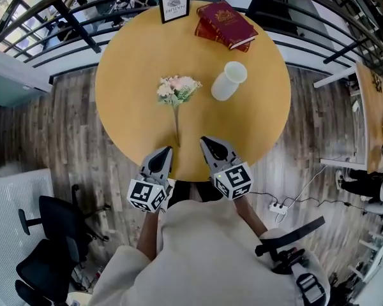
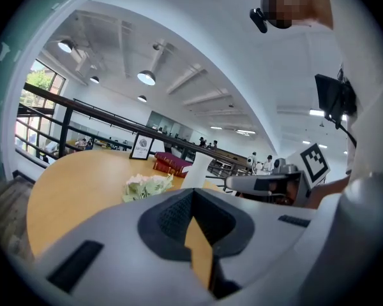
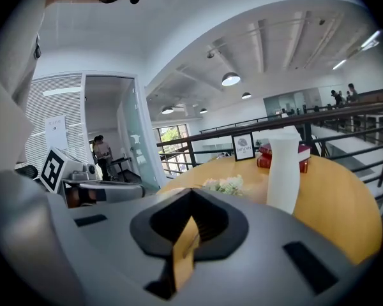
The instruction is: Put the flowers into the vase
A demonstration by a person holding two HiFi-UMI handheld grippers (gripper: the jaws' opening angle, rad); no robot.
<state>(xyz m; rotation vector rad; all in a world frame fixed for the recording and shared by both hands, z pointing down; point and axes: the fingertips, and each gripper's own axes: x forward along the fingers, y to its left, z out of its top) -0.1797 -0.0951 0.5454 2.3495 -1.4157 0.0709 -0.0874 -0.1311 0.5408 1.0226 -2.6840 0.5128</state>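
A bunch of pale pink and white flowers (image 1: pixel 177 89) lies on the round wooden table (image 1: pixel 127 75), its thin stem running toward the near edge. A white vase (image 1: pixel 228 80) stands upright just right of the blooms. My left gripper (image 1: pixel 166 149) hovers over the table's near edge, left of the stem's end, jaws together and holding nothing. My right gripper (image 1: pixel 204 140) sits just right of the stem's end, also shut and empty. The left gripper view shows the flowers (image 2: pixel 147 185) and vase (image 2: pixel 196 169) beyond the gripper (image 2: pixel 193 193). The right gripper view shows the flowers (image 3: pixel 225 185) and vase (image 3: pixel 283 171) beyond the gripper (image 3: pixel 190 193).
Two red books (image 1: pixel 225 25) and a small framed sign (image 1: pixel 174 6) rest at the table's far side, with a black railing (image 1: pixel 64 18) behind. A black office chair (image 1: pixel 45 234) stands on the wood floor at lower left. A power strip (image 1: pixel 277 207) lies at right.
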